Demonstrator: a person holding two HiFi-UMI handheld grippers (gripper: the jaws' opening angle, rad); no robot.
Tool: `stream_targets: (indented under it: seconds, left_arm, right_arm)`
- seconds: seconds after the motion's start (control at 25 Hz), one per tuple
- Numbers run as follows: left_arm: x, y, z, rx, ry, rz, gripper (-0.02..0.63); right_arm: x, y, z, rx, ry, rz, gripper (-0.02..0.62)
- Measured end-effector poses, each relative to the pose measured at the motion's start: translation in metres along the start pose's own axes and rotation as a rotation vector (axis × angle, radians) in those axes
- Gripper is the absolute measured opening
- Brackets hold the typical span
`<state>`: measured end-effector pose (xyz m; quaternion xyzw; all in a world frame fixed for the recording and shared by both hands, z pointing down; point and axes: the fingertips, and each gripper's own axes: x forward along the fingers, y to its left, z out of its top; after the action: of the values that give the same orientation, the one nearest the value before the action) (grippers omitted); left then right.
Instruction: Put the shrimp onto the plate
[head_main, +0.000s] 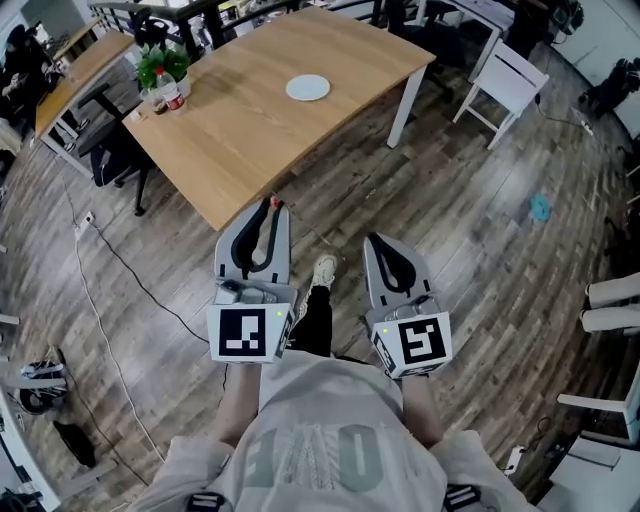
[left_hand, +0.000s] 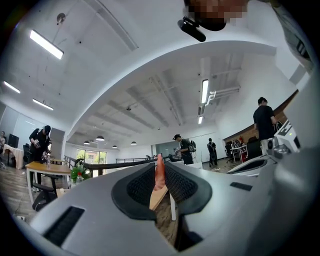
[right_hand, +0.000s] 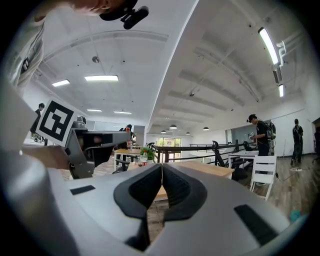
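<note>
A white plate (head_main: 308, 88) lies on the far part of the wooden table (head_main: 240, 130). I stand back from the table's near corner. My left gripper (head_main: 271, 208) is shut on an orange shrimp (head_main: 274, 204), which pokes out past the jaw tips. In the left gripper view the shrimp (left_hand: 159, 172) stands upright between the black pads (left_hand: 142, 186), and the left gripper (left_hand: 160, 166) is raised and level. My right gripper (head_main: 379, 241) hangs beside it, over the floor. In the right gripper view the right gripper (right_hand: 161, 169) has its jaws pressed together with nothing between them.
A potted plant (head_main: 160, 62) and a red-labelled bottle (head_main: 171, 92) stand at the table's left end. A black chair (head_main: 112, 158) is left of the table, a white chair (head_main: 505, 85) to its right. A cable (head_main: 100, 300) and a teal scrap (head_main: 540, 207) lie on the wood floor.
</note>
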<state>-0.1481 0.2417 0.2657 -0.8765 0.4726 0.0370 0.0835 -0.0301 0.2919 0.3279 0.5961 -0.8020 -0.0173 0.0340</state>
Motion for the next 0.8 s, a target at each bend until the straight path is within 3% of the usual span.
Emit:
stream_targets:
  seconds: [0.16,0.4,0.6,0.8]
  left_arm:
    - [0.047,0.004,-0.003,-0.009,-0.028,-0.044,0.063]
    - [0.126,0.029,-0.011,-0.043,-0.041,-0.048,0.063]
    - [0.207,0.074,-0.016,-0.045,-0.045,-0.022,0.063]
    - [0.284,0.127,-0.02,0.002,-0.056,0.007,0.063]
  right_arm:
    - [0.03,-0.028,0.0,-0.013,0.009,-0.032,0.02]
    - [0.095,-0.076,0.002,-0.016,0.055,-0.037,0.02]
    - [0.184,-0.117,0.016,-0.029,0.042,-0.005,0.02]
    - [0.277,-0.149,0.032,-0.045,0.021,0.026,0.02]
